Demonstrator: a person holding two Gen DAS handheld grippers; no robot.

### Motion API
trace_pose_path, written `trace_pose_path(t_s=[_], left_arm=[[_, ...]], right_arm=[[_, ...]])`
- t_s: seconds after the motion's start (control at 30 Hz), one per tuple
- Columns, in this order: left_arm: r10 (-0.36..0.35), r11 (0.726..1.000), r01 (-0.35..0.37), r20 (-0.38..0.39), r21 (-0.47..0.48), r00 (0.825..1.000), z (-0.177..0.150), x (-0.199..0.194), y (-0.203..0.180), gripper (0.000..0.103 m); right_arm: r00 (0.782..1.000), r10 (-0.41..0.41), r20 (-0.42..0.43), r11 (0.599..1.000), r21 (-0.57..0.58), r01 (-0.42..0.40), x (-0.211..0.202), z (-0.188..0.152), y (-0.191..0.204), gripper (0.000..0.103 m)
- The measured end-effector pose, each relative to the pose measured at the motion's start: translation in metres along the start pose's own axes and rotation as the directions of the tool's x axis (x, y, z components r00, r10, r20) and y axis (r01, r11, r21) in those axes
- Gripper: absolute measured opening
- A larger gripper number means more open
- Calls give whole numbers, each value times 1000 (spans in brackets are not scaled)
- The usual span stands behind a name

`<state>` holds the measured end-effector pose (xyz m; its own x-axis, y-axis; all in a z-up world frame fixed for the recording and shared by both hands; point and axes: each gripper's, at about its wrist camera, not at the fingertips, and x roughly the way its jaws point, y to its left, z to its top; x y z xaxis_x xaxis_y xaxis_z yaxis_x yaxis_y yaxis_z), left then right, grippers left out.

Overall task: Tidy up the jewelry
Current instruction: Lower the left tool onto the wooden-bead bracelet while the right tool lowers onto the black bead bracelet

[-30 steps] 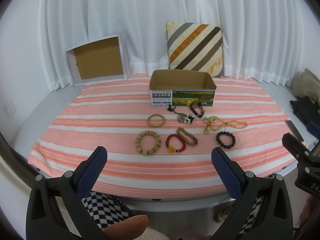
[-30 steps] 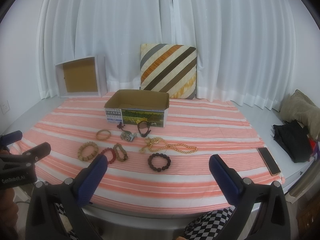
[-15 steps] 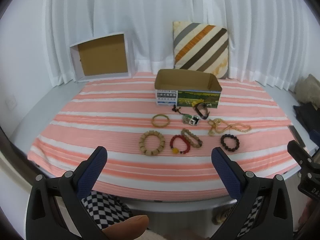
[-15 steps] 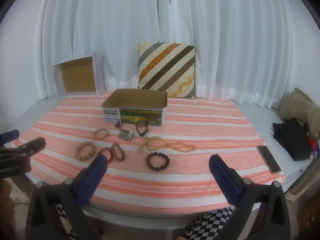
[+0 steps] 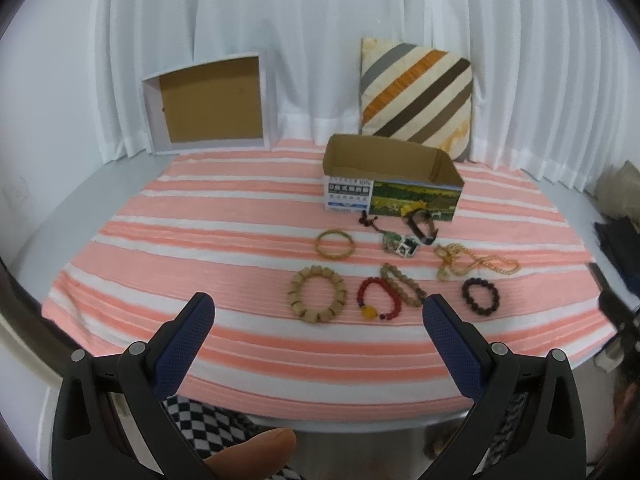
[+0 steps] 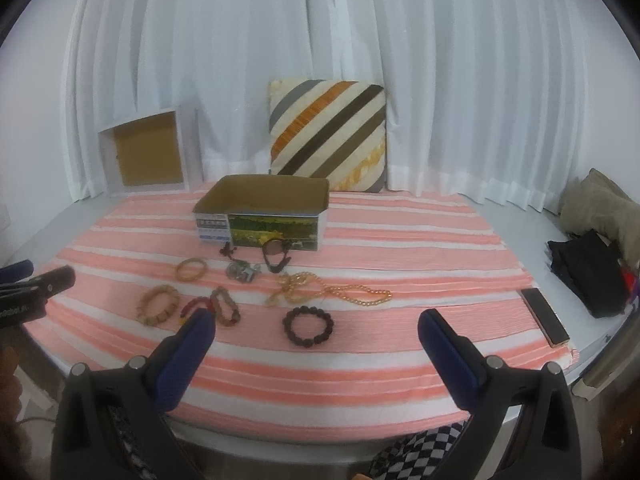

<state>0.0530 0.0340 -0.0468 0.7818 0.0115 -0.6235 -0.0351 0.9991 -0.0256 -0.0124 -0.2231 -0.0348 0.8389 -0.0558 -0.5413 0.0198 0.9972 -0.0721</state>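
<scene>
Ahead, bracelets (image 5: pixel 317 298) before the cardboard box (image 5: pixel 390 179), unobstructed; left gripper (image 5: pixel 316 320) and right gripper (image 6: pixel 312 326) fingers spread, empty.

An open cardboard box (image 5: pixel 390 178) stands upright beyond the left tool (image 5: pixel 318 318). Beaded bracelets (image 5: pixel 317 292) and a yellow necklace (image 5: pixel 476 260) lie flat between them

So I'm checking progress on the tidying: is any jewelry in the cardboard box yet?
No, the cardboard box shows only bare inner walls, and the bracelets, such as the dark bead bracelet, lie on the striped cloth.
</scene>
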Motion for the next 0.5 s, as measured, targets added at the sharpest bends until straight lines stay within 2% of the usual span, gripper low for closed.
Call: trace_pose_path(t_s=[0.13, 0.23, 0.5], left_arm=[[26, 999, -25, -40, 23, 999, -9, 32, 0, 103], [23, 999, -20, -86, 33, 996, -19, 58, 0, 103], [-18, 999, 22, -180, 23, 983, -35, 113, -1, 103]], right_arm=[[1000, 5, -9, 1000, 22, -5, 29, -9, -12, 103], [999, 18, -48, 999, 29, -17, 53, -16, -17, 103], [994, 47, -97, 998, -34, -51, 117, -47, -20, 103]])
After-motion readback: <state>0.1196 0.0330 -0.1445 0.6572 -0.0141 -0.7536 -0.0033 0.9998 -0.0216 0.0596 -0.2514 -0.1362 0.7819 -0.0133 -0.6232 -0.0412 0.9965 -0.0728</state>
